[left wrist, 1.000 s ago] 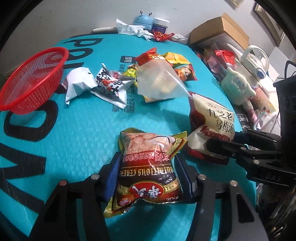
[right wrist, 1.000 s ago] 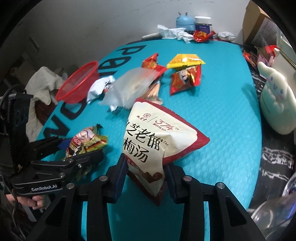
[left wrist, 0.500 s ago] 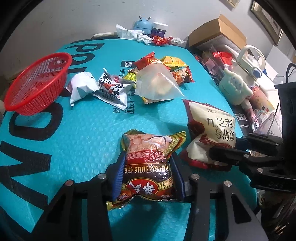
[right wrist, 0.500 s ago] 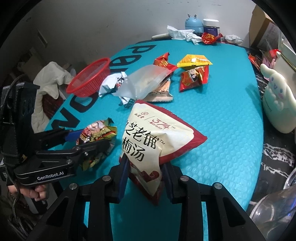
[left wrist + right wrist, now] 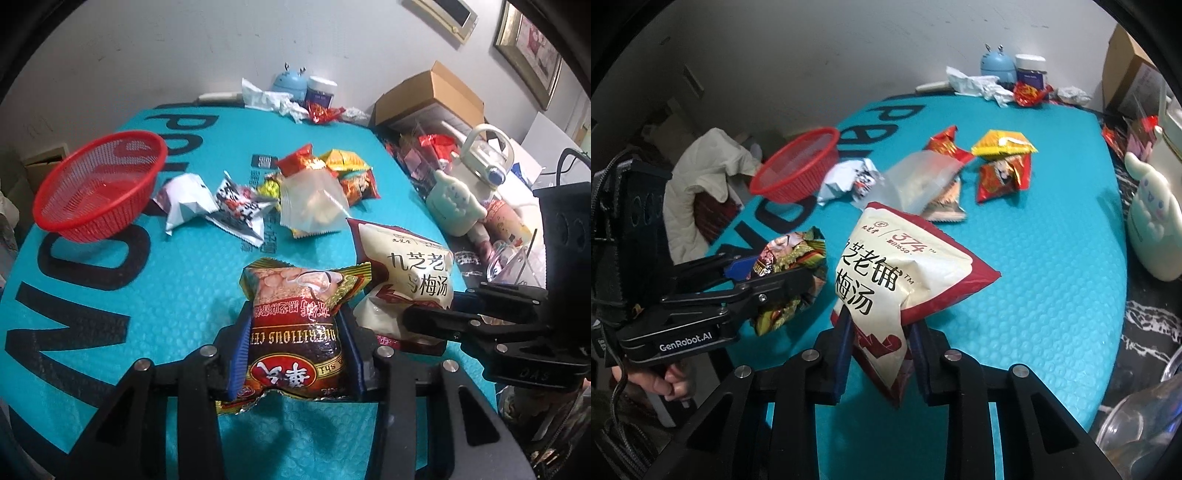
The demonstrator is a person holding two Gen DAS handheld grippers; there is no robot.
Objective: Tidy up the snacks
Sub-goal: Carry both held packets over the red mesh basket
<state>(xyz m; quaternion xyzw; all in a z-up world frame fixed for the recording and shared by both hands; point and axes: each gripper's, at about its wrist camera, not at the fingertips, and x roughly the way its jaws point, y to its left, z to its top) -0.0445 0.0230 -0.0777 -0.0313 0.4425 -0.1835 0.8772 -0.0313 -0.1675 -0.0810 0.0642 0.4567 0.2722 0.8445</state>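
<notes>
My left claw (image 5: 295, 345) has just been closing and clamps the cereal packet (image 5: 297, 317), long axis running away from me, print upside down | my right claw (image 5: 879, 347) pinches the white-and-red pouch (image 5: 897, 273) by one corner, pouch pointing up and ahead | red basket (image 5: 98, 184) far ahead-left on the teal mat (image 5: 110, 295).

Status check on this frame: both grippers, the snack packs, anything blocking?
Left gripper shut on brown cereal pack. Right gripper shut on white-and-red pouch. Red basket empty, path clear; loose snacks beside it.
</notes>
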